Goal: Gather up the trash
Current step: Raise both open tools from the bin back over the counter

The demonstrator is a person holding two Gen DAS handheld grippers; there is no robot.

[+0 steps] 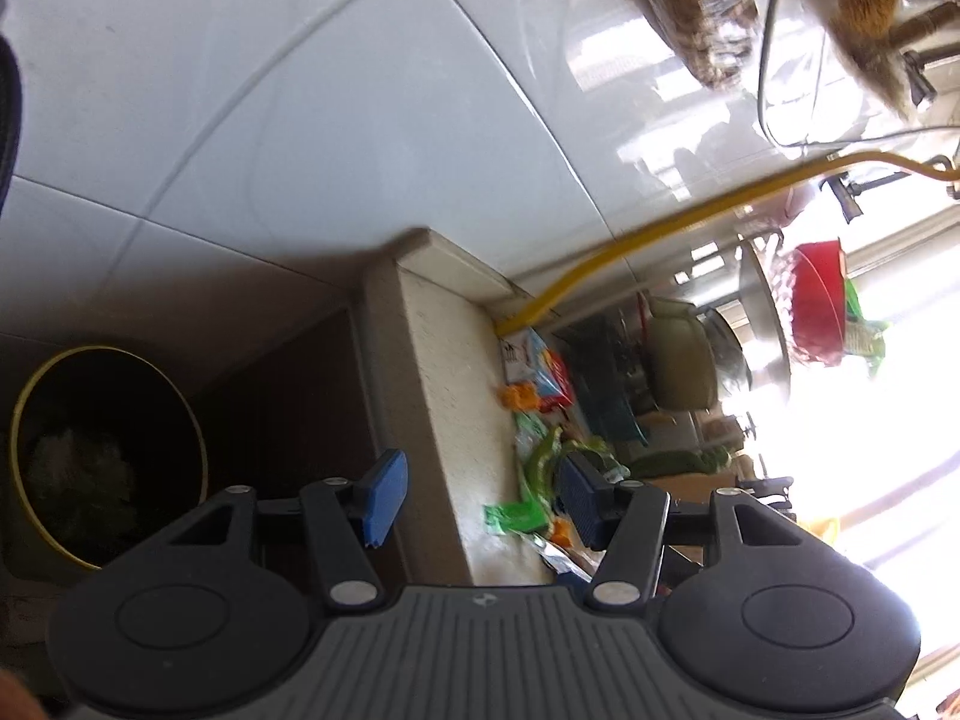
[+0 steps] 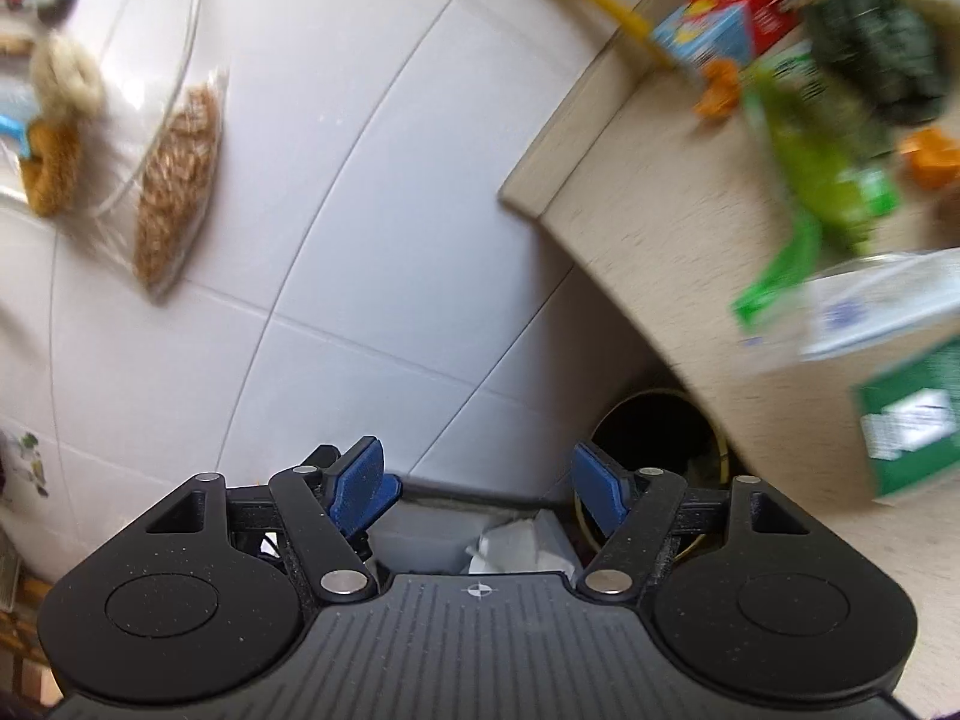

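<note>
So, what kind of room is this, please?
Most likely a home kitchen: a white tiled wall, a beige countertop littered with snack wrappers and a small carton, and a bin on the floor below. Both grippers are open and empty.

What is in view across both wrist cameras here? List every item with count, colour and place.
bin: one, dark with yellow rim, on floor beside counter, pale trash inside
counter: one, beige, against tiled wall
wrappers: several, green, on counter
scraps: at least two, orange, on counter
box: one, blue and red, counter's back corner
hose: one, yellow, along wall
bag: one, clear with brown contents, hanging on wall
left hand-held gripper: open, empty
right hand-held gripper: open, empty
</note>
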